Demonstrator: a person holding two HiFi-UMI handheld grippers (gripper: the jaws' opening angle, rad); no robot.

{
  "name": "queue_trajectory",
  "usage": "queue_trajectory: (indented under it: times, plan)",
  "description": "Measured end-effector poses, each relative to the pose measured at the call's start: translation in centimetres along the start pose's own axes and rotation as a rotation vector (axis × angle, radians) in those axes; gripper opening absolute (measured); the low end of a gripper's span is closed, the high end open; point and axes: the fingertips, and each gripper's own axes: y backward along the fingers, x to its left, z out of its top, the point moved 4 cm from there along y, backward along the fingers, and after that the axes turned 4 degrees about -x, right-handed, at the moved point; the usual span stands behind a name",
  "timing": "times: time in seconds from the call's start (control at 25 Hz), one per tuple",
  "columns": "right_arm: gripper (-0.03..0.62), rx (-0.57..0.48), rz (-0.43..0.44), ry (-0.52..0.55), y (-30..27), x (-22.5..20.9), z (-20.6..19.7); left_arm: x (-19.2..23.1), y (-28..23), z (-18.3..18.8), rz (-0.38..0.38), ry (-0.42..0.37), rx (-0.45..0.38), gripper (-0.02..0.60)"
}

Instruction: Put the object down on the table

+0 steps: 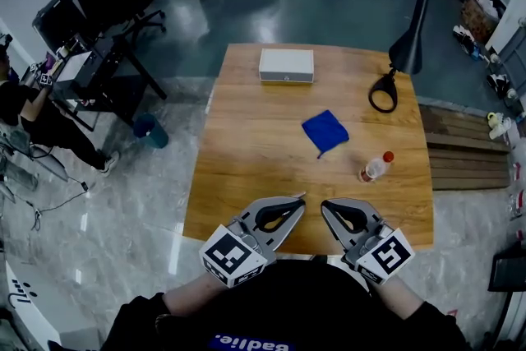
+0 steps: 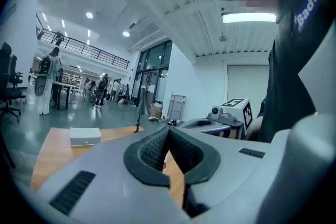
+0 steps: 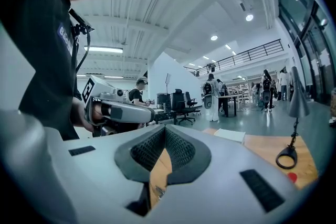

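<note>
Holding the left gripper (image 1: 297, 200) and the right gripper (image 1: 326, 205) side by side over the near edge of the bench (image 1: 246, 152), you had both pairs of jaws pressed together with nothing between them; each gripper view showed the ribbed pads meeting and only bare wood beyond.

Nothing was in your grip to set down. Every loose thing already lay on the bench, so which one the task meant could not be told. The two nearest candidates were the bottle (image 1: 375, 168) and the blue cloth (image 1: 325, 130).

The bottle lay on its side toward the right, well ahead of the right gripper, red cap pointing away from you. It looked like a small clear plastic one, probably light, smooth and ready to roll at a nudge. You would likely have done best to close the jaws across the middle of its body, square to its length, and gently, since thin plastic gives.

The cloth sat crumpled near the bench's middle, apart from the bottle. It looked soft and limp, with no risk of breaking. A pinch on a raised fold or the trailing corner would have suited it.

The white box (image 1: 286, 65) and the black lamp (image 1: 407, 45) stood at the far side.
</note>
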Motion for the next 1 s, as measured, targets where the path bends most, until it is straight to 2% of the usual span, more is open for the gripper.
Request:
queue_trajectory:
  times: [0.4, 1.0]
  plan:
    - [0.005, -0.034, 0.003, 0.041, -0.5, 0.5, 0.3, -0.1, 0.5, -0.8, -0.001, -0.012, 0.033, 0.008]
    - [0.005, -0.010, 0.003, 0.035, -0.4, 1.0, 0.2, -0.3, 1.0, -0.6, 0.005, -0.059, 0.040, 0.008]
